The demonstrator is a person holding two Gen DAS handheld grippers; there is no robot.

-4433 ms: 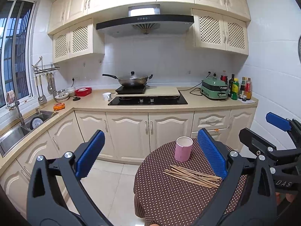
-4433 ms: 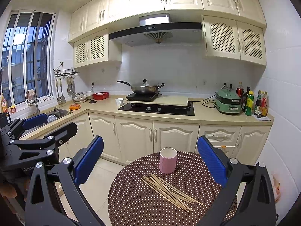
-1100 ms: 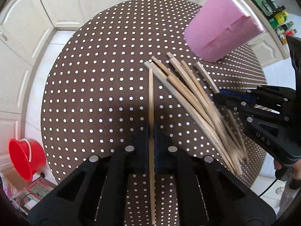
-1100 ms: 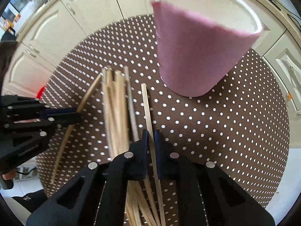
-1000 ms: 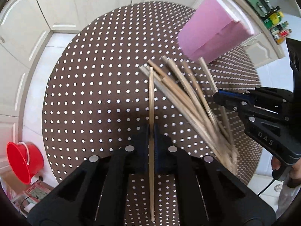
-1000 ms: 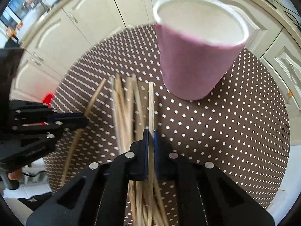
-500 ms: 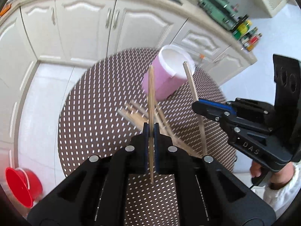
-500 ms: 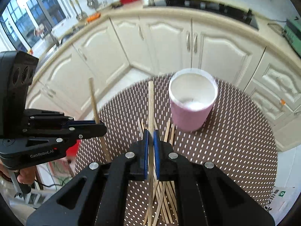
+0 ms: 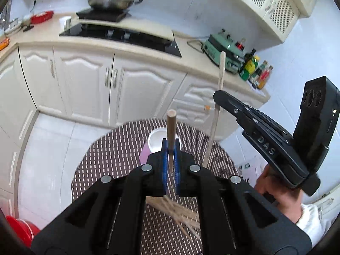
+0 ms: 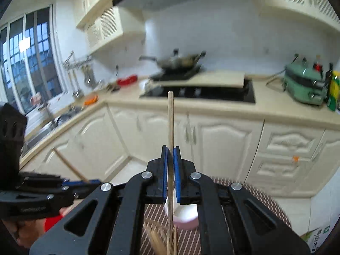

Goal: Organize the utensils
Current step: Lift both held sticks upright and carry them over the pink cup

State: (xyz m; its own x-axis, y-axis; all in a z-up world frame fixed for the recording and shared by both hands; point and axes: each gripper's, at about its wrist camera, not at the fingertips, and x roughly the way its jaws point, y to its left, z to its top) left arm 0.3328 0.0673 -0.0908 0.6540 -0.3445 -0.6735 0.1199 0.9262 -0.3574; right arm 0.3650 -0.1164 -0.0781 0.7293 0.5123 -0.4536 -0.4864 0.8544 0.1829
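In the left wrist view my left gripper (image 9: 169,146) is shut on one wooden chopstick (image 9: 171,123), which stands up out of the jaws. It hangs high above the pink cup (image 9: 156,141) on the brown dotted table (image 9: 110,148). To its right, my right gripper (image 9: 217,96) is shut on a second chopstick (image 9: 220,74), held upright. In the right wrist view that chopstick (image 10: 170,116) rises between the blue pads of my right gripper (image 10: 170,152), with the cup (image 10: 184,214) below. My left gripper (image 10: 89,182) shows at the left with its chopstick (image 10: 68,165). Several chopsticks (image 9: 176,210) lie on the table.
White cabinets and a counter with a black hob (image 9: 119,35), a wok (image 9: 110,1), a green appliance (image 9: 223,52) and bottles (image 9: 257,72) stand behind the table. A red bucket (image 9: 19,227) sits on the floor at the left. The sink (image 10: 42,131) is at the far left.
Both grippers have risen well above the table, each carrying one chopstick taken from the pile. Both have tilted up, so the kitchen counter now fills the views.
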